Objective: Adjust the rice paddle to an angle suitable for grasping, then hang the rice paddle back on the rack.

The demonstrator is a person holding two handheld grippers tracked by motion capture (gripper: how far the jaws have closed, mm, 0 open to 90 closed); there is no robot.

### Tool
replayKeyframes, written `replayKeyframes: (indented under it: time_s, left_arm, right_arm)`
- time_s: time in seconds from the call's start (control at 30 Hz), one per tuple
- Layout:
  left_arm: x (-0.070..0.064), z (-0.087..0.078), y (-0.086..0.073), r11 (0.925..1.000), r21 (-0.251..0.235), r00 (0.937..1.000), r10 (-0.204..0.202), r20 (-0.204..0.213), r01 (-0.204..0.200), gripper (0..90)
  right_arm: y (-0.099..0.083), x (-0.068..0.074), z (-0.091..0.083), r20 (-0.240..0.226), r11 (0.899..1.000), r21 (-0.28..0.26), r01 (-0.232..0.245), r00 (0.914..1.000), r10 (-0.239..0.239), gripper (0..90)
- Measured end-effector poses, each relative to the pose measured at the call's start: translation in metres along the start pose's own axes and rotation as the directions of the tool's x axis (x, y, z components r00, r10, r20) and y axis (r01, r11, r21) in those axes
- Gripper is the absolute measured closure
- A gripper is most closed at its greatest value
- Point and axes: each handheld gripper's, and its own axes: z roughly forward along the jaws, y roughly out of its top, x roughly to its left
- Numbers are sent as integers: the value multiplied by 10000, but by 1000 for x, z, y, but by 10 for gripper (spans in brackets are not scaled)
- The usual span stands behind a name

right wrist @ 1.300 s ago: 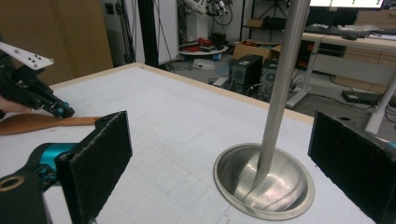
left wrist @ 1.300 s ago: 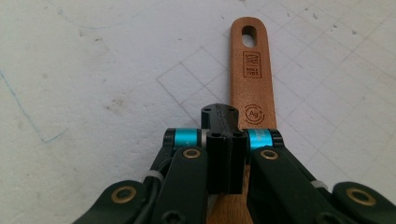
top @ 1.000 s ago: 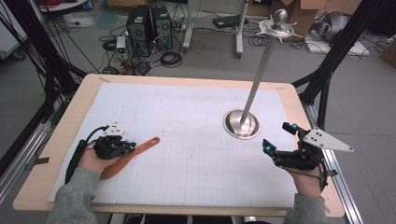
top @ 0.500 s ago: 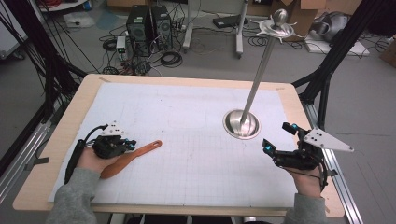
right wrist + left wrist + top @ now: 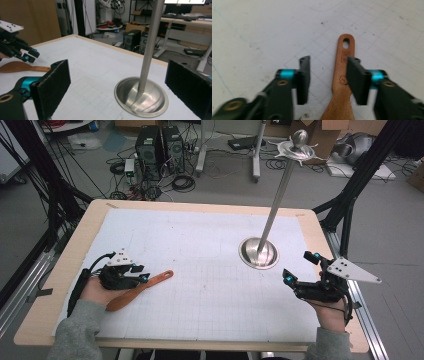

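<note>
High view: the left gripper (image 5: 141,273) sits low at the table's (image 5: 65,270) near left, over the white grid mat (image 5: 200,245), with a wooden spatula (image 5: 139,290) lying flat on the mat beneath it. The spatula runs slantwise, its handle end with the hanging hole pointing toward the middle of the mat and its broad blade back by the left hand (image 5: 97,292). In the left gripper view the jaws stand apart and the spatula's handle lies between them, nearer the right-hand jaw and partly hidden by it; whether that jaw touches the wood cannot be told, and the other jaw is clear of it, so the gripper (image 5: 328,75) is released, not clamping. The right gripper (image 5: 300,267) is held in the right hand (image 5: 332,312) at the table's near right, well apart from the spatula, its jaws spread wide with nothing between them. Just beyond it stands a metal stand (image 5: 259,252), a round dished base with a tall thin pole leaning up and away to a knobbed top. In the right gripper view the stand's base lies on the mat between the open jaws but farther off, and the left gripper and spatula (image 5: 22,67) show at the far left.
</note>
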Motion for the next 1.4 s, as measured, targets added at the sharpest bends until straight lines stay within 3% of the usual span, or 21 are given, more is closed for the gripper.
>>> replayKeyframes:
  time_s: [0.07, 0.17, 0.33, 0.5, 0.53, 0.6, 0.7, 1.13, 1.4]
  left_arm:
    - [-1, 0, 1, 9999, -101, 9999, 124, 25, -124, 399]
    - [-2, -3, 2, 9984, -338, 9989, 460, 82, -457, 292]
    - [-5, -10, 8, 9946, -799, 9977, 673, 34, -668, 167]
    - [-9, -16, 13, 9911, -1027, 9951, 892, 426, -845, 152]
    - [-11, -15, 14, 9921, -900, 9923, 945, 802, -872, 150]
    - [-13, -12, 14, 9932, -695, 9905, 1003, 945, -939, 149]
    - [-14, -6, 13, 9942, -325, 9906, 1047, 885, -1022, 151]
    - [-15, 1, 13, 9922, 60, 9882, 1235, 904, -1245, 201]
    - [-16, 8, 15, 9895, 460, 9848, 1314, 1133, -1373, 208]
  right_arm:
    - [0, -1, -1, 1, 10000, -8, -52, 10000, 52, 48]
    - [-1, -1, -1, -28, 10000, -19, -30, 10000, 30, 48]
    - [-1, 0, 1, -121, 10000, 84, 6, 9999, -5, 48]
    - [-1, 0, 3, -163, 9999, 116, 116, 9998, -114, 48]
    - [-1, 0, 3, -171, 9999, 125, 104, 9998, -102, 48]
    - [-1, 1, 3, -184, 9999, 165, 29, 9998, -26, 48]
    - [-1, 1, 2, -212, 9999, 96, 65, 9998, -63, 48]
    - [-3, -3, -4, -95, 9999, 135, -38, 9999, 39, 48]
    - [-5, -5, -10, 32, 9999, 78, -112, 9999, 111, 48]
